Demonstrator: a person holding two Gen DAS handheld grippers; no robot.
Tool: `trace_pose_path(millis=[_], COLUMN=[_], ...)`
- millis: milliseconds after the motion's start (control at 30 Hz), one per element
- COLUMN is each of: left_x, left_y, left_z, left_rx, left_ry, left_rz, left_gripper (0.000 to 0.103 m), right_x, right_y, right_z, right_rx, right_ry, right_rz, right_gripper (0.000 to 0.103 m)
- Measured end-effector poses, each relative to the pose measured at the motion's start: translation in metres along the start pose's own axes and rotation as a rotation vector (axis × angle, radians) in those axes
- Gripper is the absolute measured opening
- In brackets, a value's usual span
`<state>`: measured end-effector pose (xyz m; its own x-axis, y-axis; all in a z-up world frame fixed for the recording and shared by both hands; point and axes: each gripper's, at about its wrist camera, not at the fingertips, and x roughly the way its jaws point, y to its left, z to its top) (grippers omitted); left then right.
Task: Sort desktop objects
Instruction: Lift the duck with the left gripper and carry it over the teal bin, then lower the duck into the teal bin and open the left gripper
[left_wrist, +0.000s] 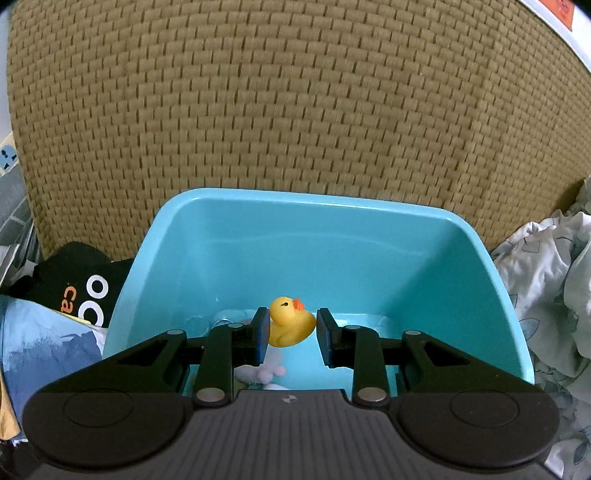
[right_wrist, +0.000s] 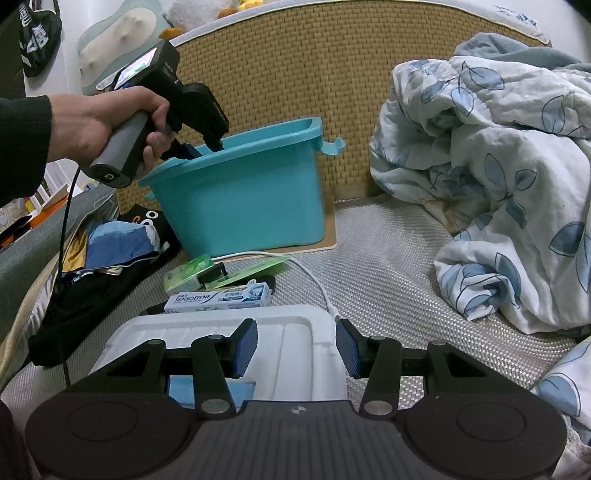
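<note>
A yellow rubber duck (left_wrist: 286, 323) lies on the floor of the teal plastic bin (left_wrist: 332, 251), beside clear plastic items and a white and pink soft object (left_wrist: 267, 371). My left gripper (left_wrist: 291, 334) is open inside the bin, its pads either side of the duck, not gripping it. In the right wrist view the left gripper (right_wrist: 195, 147) dips into the bin (right_wrist: 251, 199). My right gripper (right_wrist: 297, 349) is open and empty above a white foam tray (right_wrist: 295, 332). A Sensodyne toothpaste box (right_wrist: 221, 297), a green packet (right_wrist: 192, 273) and a black object lie in front of the bin.
A rumpled blue-leaf quilt (right_wrist: 491, 177) fills the right. A woven rattan mat (right_wrist: 295, 74) stands behind the bin. A white cable (right_wrist: 314, 280) runs past the tray. Dark clothes and a blue bag (right_wrist: 114, 243) lie on the left.
</note>
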<state>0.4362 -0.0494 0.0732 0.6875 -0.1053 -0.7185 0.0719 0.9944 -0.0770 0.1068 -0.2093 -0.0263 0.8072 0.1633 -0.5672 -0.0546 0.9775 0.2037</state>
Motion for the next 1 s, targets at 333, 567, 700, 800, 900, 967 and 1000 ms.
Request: trace_pose_path(millis=[333,567,700,800,900,967,1000], left_x=[0.008,0.010,0.011,0.011,0.011,0.011,0.011], left_y=[-0.001,-0.002,-0.003,-0.004,-0.005,-0.005,-0.005], left_z=[-0.001,-0.003,-0.004,-0.004,-0.004,-0.005,-0.005], left_rx=[0.018,0.026,0.026,0.029,0.035,0.035,0.035], left_ry=[0.023,0.031,0.033,0.035,0.038,0.039,0.039], left_rz=[0.009,0.011,0.009,0.008,0.010,0.007,0.008], left_gripper=[0.031,0.031,0.031,0.031,0.031,0.031,0.031], right_x=[0.002,0.002,0.002,0.002,0.002,0.002,0.002], right_y=[0.001,0.001,0.001,0.001,0.001,0.001,0.001], right_z=[-0.001,-0.001,-0.001,-0.001,-0.001,-0.001,-0.001], right_rx=[0.000,0.004,0.005,0.006,0.005,0.006,0.006], right_ry=[0.011,0.010,0.011,0.011,0.011,0.011,0.011], right_rz=[-0.002,-0.002,-0.003,-0.003,-0.003,-0.002,-0.002], right_gripper=[0.051,0.051,0.051,0.051,0.051,0.051,0.051])
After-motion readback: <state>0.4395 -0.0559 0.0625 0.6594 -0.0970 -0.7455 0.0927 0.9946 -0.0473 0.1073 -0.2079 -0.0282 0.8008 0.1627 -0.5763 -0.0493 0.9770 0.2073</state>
